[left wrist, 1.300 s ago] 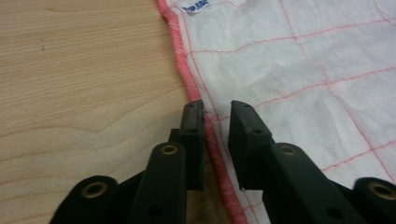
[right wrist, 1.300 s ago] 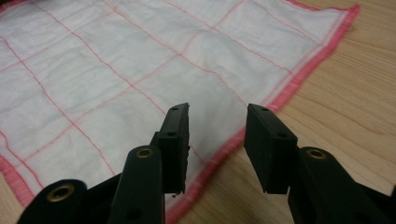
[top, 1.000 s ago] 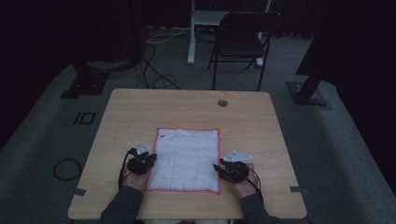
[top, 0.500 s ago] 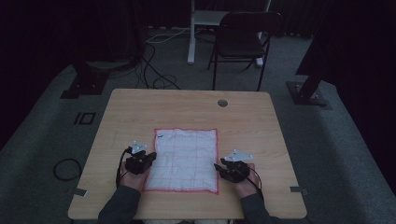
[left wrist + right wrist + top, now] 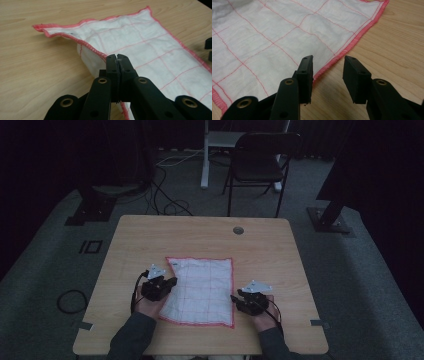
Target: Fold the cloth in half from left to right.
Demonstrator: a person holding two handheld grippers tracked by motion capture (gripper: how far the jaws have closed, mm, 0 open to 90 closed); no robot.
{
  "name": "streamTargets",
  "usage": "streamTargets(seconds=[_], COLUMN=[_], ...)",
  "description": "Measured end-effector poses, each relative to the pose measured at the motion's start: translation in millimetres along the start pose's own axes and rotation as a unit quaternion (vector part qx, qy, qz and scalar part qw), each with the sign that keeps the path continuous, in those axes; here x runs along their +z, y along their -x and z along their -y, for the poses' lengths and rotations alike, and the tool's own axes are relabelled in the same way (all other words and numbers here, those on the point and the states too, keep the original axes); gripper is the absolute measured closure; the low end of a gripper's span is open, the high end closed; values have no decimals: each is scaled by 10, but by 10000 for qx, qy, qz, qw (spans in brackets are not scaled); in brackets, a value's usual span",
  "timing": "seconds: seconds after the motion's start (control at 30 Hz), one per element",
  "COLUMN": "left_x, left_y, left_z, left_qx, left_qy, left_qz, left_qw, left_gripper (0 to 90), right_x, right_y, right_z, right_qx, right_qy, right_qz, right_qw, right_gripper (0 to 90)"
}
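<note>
A white cloth [image 5: 202, 287] with a red grid and red hem lies spread on the wooden table [image 5: 200, 232]. My left gripper [image 5: 172, 281] is at its left edge. In the left gripper view the jaws [image 5: 117, 58] are shut on the hem, and the cloth [image 5: 140, 42] rises off the table in a fold there. My right gripper [image 5: 234, 297] rests at the cloth's right edge. In the right gripper view its jaws [image 5: 328, 61] stand open, with one finger [image 5: 305, 72] over the cloth [image 5: 274, 32] by the hem and the other over bare wood.
A round cable hole [image 5: 238, 230] sits near the table's far edge. Beyond the table stand a dark folding chair [image 5: 260, 165] and a white post [image 5: 205, 155]. Cables [image 5: 165, 195] trail on the grey floor.
My left gripper has risen a little with the cloth's left edge pinched in it, so that side lifts and pulls in. The right gripper has kept still.
</note>
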State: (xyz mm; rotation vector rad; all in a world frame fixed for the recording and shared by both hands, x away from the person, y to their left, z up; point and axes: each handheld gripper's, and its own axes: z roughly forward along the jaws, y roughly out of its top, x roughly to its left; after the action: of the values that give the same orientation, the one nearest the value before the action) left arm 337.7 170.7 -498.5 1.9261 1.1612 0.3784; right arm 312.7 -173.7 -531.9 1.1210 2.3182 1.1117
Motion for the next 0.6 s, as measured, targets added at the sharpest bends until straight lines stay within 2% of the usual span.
streamTargets(seconds=[0.6], left_x=[89], left_y=[204], left_z=[-202], left_qx=[173], left_qy=[108], left_qz=[401], left_qw=[9990], left_gripper=[894], right_x=[-3], right_y=[4], right_z=[2], right_qx=[13], right_qy=[3], right_qz=[-3], right_qw=[10000], right_gripper=[602])
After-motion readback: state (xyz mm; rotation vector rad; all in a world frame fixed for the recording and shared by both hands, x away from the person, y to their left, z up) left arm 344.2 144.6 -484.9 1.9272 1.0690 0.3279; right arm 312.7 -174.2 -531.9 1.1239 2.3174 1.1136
